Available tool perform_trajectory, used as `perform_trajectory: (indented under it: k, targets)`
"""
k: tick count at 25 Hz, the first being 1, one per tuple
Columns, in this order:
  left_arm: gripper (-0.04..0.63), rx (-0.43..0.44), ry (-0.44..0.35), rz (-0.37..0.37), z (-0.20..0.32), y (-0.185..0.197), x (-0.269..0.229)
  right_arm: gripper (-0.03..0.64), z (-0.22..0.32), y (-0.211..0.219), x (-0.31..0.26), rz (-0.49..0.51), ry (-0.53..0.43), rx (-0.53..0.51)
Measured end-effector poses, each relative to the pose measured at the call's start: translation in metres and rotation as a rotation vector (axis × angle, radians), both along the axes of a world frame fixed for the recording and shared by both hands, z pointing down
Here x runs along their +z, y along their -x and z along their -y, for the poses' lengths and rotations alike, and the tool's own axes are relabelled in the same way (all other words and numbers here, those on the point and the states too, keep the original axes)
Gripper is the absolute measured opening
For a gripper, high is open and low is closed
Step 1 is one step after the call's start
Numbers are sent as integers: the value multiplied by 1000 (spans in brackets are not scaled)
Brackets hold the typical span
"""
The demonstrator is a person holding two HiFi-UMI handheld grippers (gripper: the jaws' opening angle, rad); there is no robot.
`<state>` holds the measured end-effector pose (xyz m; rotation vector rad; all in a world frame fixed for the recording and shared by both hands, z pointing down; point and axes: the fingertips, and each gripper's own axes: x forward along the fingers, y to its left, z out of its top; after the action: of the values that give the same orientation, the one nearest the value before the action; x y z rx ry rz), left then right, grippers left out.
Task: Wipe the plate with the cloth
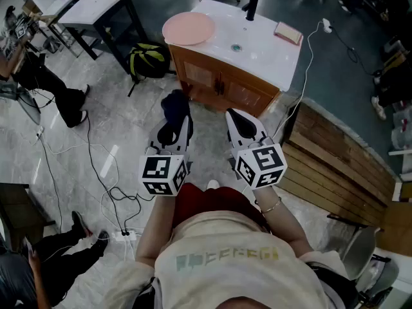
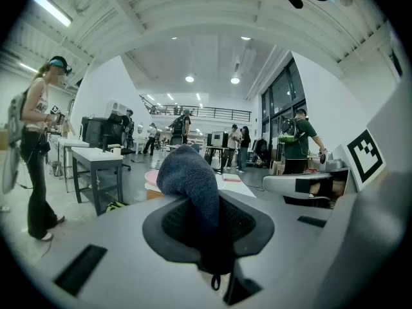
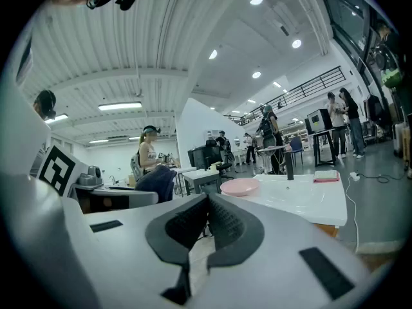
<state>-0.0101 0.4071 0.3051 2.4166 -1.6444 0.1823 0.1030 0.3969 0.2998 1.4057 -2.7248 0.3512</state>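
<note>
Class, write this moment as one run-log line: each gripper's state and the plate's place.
left gripper: shut on cloth | right gripper: shut, empty | plate: on countertop, untouched

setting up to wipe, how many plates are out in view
1: a pink plate on the white sink counter, at its left end in the head view. No second plate shows, but the far tables are only partly in view.

Left gripper (image 1: pixel 176 126) jaws pinch the cloth (image 1: pixel 172 103); right gripper (image 1: pixel 235 116) jaws closed.
</note>
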Motion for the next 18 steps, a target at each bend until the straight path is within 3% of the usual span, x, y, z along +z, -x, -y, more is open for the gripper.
perform_trajectory:
  k: [18]
  targets:
    - [80,-44,-17,24,35,1,-8,38,30,-28,3,98,30,32]
